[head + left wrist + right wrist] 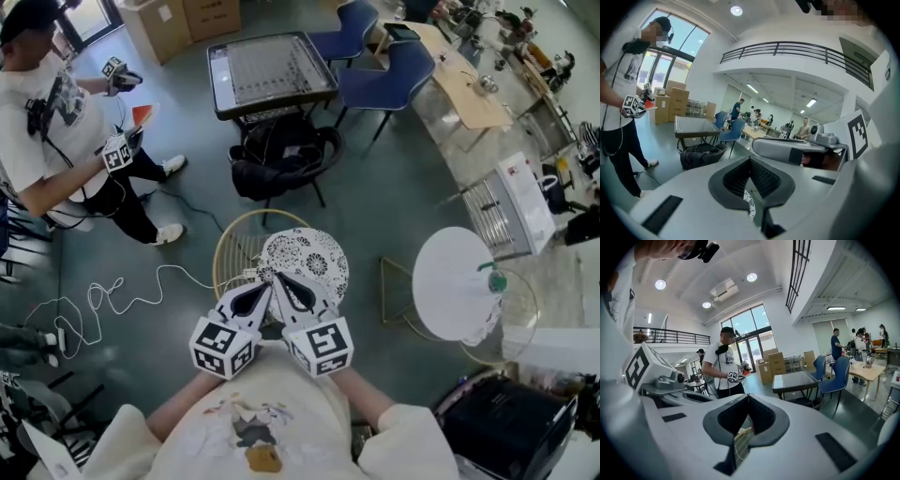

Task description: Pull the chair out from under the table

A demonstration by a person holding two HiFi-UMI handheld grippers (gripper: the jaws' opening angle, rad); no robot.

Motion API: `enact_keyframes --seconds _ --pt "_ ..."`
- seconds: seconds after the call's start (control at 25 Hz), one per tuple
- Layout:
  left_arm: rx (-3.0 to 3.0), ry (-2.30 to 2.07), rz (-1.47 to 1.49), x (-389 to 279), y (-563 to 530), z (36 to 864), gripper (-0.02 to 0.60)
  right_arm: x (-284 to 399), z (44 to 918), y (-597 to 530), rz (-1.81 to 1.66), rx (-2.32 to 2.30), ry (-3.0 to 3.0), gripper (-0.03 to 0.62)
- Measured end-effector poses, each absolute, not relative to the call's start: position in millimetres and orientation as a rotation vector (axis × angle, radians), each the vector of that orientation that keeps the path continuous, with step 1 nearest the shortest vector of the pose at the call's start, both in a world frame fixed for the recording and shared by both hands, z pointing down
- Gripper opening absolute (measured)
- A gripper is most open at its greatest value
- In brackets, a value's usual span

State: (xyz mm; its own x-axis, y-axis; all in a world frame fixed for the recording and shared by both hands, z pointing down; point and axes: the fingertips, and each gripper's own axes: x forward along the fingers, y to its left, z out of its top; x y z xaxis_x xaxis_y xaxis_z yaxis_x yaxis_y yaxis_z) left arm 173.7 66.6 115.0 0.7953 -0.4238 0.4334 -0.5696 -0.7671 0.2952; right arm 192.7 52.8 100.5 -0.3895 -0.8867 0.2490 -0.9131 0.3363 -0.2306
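A gold wire chair [234, 246] with a black-and-white patterned cushion [314, 261] stands on the grey floor just ahead of me, left of a white round table [450, 281] and apart from it. My left gripper [268, 287] and right gripper [279, 278] hover side by side over the chair's near edge, tips almost touching each other. Both are shut with nothing between the jaws. In the left gripper view the gripper [750, 161] has its pads pressed together, and the cushion [749, 206] shows below. In the right gripper view the gripper [748, 397] is likewise shut above the chair's wires [742, 444].
Another person [56, 122] holding grippers stands at the left. A dark square table [270, 73] with a black bag [281, 155] under it is ahead. Blue chairs [384, 80] and a wooden table [459, 80] lie beyond. A white cable [103, 300] trails on the floor.
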Motion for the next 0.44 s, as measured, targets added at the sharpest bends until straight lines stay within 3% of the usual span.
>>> enact_keyframes --seconds 0.44 --pt "2.582 -0.796 0.487 160 64 111 0.008 183 103 52 0.519 1.659 -2.527 0.009"
